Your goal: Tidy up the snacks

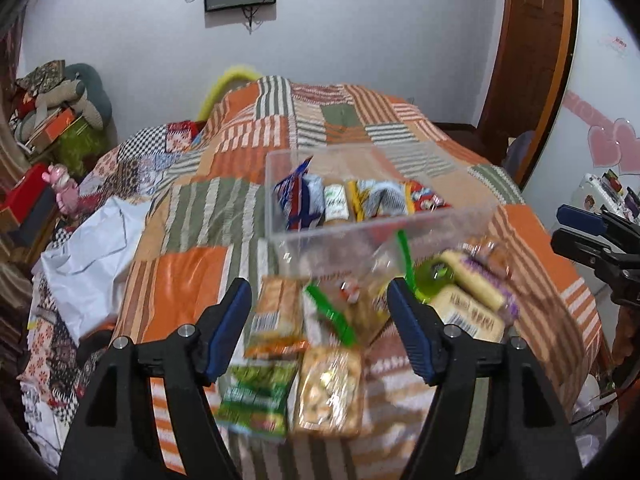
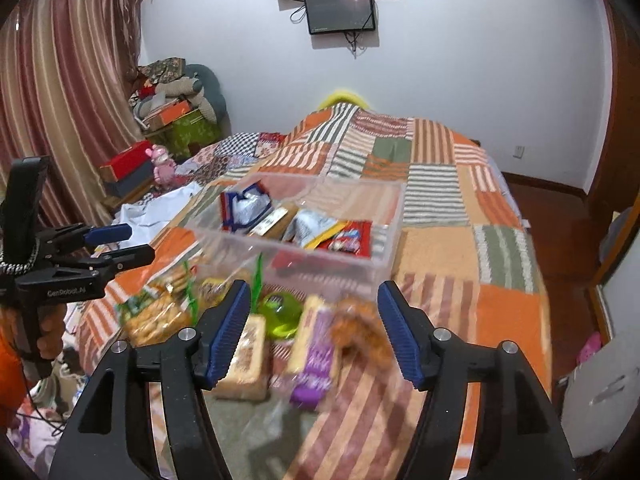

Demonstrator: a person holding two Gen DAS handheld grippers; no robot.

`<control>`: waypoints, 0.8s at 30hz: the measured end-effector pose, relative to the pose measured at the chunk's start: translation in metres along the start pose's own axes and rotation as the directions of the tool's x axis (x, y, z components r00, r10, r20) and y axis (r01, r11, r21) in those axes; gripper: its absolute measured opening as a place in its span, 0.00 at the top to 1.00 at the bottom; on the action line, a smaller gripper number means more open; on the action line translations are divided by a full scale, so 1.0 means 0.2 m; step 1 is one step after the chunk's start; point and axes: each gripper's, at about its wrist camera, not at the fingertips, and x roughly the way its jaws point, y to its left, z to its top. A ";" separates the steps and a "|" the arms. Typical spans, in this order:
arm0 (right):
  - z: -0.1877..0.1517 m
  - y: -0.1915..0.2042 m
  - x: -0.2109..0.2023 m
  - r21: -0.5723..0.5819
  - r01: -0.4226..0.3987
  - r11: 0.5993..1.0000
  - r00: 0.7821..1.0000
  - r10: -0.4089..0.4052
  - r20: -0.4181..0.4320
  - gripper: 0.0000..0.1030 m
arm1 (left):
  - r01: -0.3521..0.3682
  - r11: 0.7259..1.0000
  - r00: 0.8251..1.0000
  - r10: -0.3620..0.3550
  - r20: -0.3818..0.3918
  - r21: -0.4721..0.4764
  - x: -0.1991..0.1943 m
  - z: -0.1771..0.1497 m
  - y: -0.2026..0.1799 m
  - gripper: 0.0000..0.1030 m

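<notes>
A clear plastic bin sits on the patchwork bed and holds several snack packets. Loose snacks lie in front of it: an orange packet, a green packet, a cracker bag, a green jelly cup, a purple-wrapped bar and a brown snack. My left gripper is open and empty above the loose snacks. My right gripper is open and empty above the purple bar and jelly cup.
The bed's patchwork quilt spreads around the bin. A white bag lies at the bed's left edge. Boxes and a pink toy stand left. Screens hang on the wall. A door is right.
</notes>
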 end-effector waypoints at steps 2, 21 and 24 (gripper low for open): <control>-0.03 0.03 0.00 0.000 0.001 1.000 1.000 -0.001 -0.005 0.39 | 0.000 1.000 1.000 0.000 -0.007 -0.004 -0.01 -0.04 0.02 0.32; -0.21 0.21 0.23 0.018 -0.084 0.996 0.989 0.086 -0.120 0.39 | 0.111 0.993 0.989 -0.114 -0.092 -0.031 0.07 -0.31 0.04 0.33; -0.22 0.22 0.26 0.028 -0.096 0.995 0.985 0.099 -0.139 0.39 | 0.138 0.990 0.985 -0.140 -0.099 -0.019 0.10 -0.32 0.02 0.38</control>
